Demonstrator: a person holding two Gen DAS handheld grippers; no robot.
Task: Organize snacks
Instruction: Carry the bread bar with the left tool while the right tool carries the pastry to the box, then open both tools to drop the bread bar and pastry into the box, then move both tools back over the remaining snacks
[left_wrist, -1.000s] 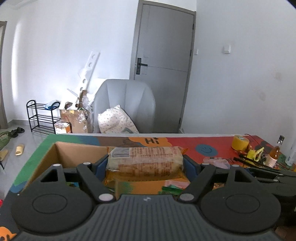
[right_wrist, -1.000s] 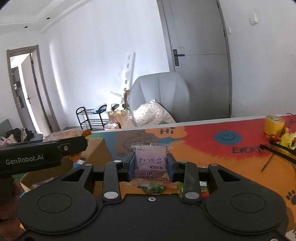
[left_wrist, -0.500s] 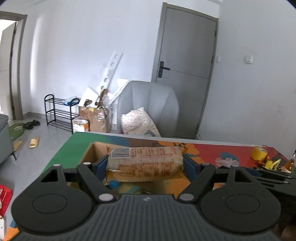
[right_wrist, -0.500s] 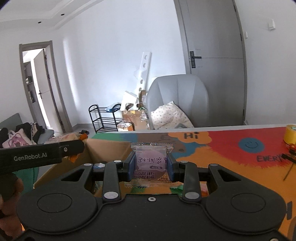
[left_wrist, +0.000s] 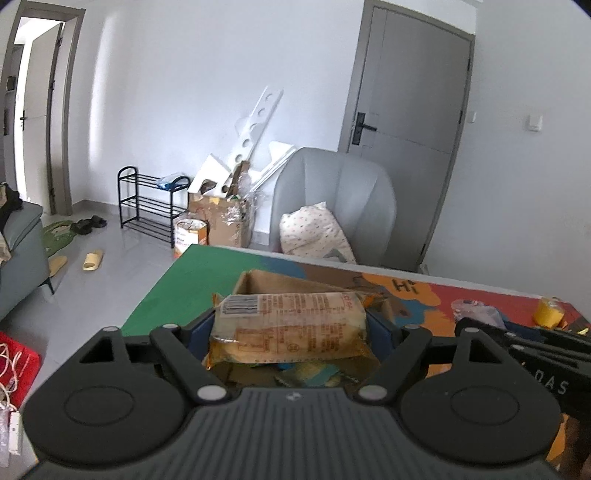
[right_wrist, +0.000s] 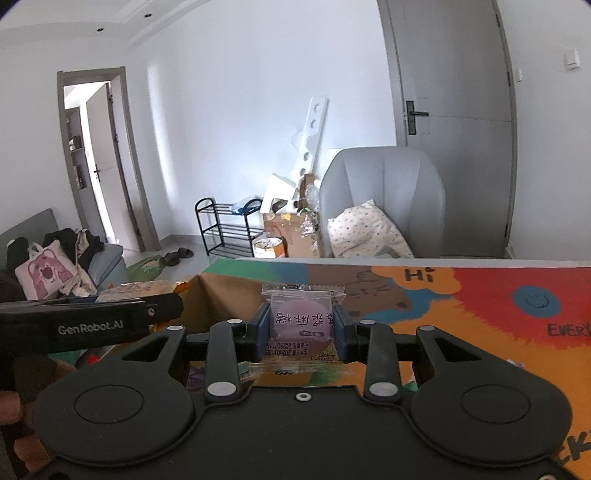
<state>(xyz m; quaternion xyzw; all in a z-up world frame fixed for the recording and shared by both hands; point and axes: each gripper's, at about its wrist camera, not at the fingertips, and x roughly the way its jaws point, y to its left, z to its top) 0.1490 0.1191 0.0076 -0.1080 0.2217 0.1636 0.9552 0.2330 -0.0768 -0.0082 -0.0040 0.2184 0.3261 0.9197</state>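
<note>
Snacks: left claw (left_wrist: 291, 334) holds a long yellow bread-like packet (left_wrist: 291, 325) across its pads, jaws just easing apart, packet still pressed between them above the open cardboard box (left_wrist: 266, 282). Right claw (right_wrist: 302, 330) narrow, clamped on a small purple sweet packet (right_wrist: 301, 319), held over the colourful tabletop (right_wrist: 480, 295) just beside the box.

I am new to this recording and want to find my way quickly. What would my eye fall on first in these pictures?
First, the long yellow-brown snack pack held crosswise in the left gripper, whose jaws are opening, just above the open cardboard box. Next, the small purple round snack in a clear wrapper, clamped in the right gripper. Behind both lies the bright painted table with "Hi" on it.
</note>
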